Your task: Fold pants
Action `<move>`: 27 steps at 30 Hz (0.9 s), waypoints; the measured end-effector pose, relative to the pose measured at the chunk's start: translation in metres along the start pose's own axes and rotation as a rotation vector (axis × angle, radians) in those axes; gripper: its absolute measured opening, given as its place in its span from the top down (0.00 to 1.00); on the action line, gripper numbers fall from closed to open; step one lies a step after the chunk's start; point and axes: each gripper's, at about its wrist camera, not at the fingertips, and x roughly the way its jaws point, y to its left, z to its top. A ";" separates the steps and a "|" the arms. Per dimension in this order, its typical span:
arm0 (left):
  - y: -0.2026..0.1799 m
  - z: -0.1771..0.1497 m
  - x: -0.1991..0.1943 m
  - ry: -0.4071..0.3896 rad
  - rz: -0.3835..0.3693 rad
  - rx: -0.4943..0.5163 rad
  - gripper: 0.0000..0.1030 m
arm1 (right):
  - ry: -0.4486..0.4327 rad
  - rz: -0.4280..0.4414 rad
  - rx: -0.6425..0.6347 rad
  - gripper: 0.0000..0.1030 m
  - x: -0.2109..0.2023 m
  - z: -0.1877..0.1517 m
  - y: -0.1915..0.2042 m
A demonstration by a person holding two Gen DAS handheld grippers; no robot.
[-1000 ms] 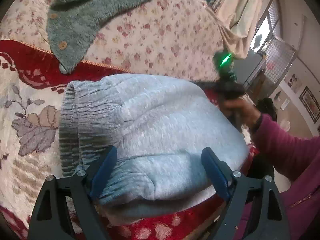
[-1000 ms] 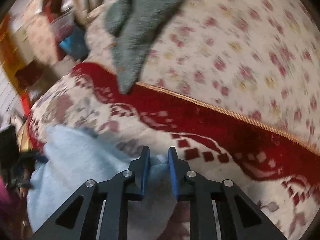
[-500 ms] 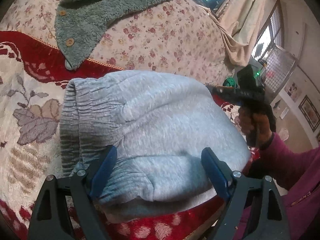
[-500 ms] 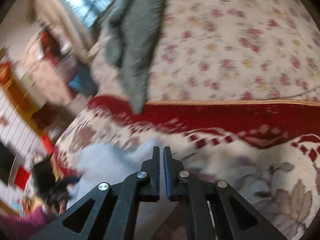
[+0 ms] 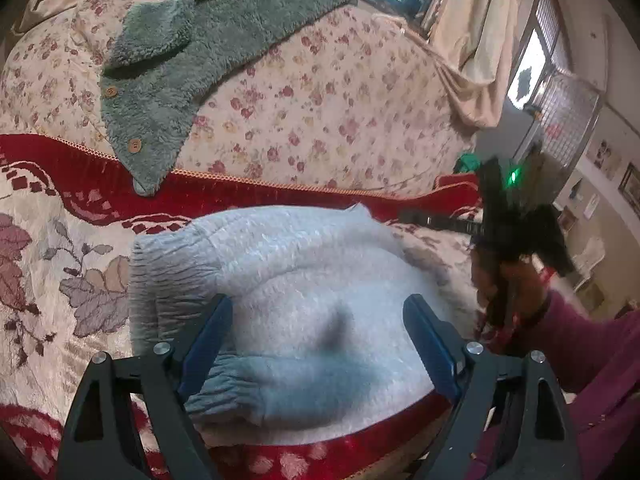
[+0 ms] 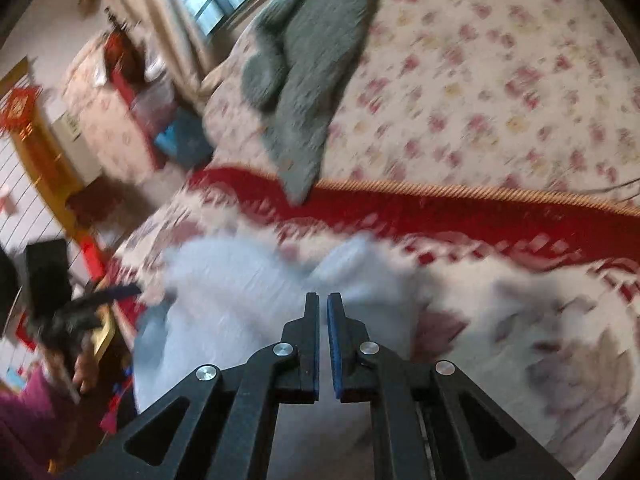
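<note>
While the red-bordered blanket (image 5: 248,196) covers the bed with a green fleece jacket (image 5: 180,64) above it, the folded grey pants (image 5: 304,292) lie on it beneath the left gripper (image 5: 320,344), jaws spread wide, and the right gripper (image 6: 323,340), jaws pressed together on nothing.

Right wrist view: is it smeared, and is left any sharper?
Right wrist view: motion blur smears the floral bedspread and grey pants; the shut right gripper stays crisp. Left wrist view: pants sharp, only the person's hand blurs; window blown out.
</note>
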 end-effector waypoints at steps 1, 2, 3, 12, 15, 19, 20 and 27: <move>0.001 -0.001 0.006 0.012 0.014 -0.001 0.16 | 0.020 0.009 0.024 0.92 0.005 0.004 -0.006; 0.004 -0.004 0.015 0.036 0.036 -0.011 0.16 | 0.059 0.023 0.051 0.92 0.013 0.007 -0.011; 0.007 -0.007 0.021 0.051 0.049 -0.021 0.16 | 0.091 0.030 0.059 0.91 0.020 0.007 -0.012; 0.021 -0.027 0.029 0.058 0.067 -0.037 0.16 | 0.080 0.047 0.084 0.00 0.023 0.008 -0.016; 0.022 -0.028 0.029 0.047 0.062 -0.053 0.15 | 0.136 -0.026 -0.031 0.00 0.033 0.006 -0.001; 0.022 -0.029 0.029 0.042 0.060 -0.058 0.15 | 0.142 -0.059 -0.114 0.00 0.044 0.008 0.011; 0.021 -0.030 0.029 0.046 0.064 -0.045 0.15 | 0.145 -0.056 -0.120 0.00 0.046 0.011 0.012; 0.027 -0.036 0.038 0.045 0.068 -0.011 0.15 | 0.134 -0.003 -0.068 0.02 0.039 0.030 0.002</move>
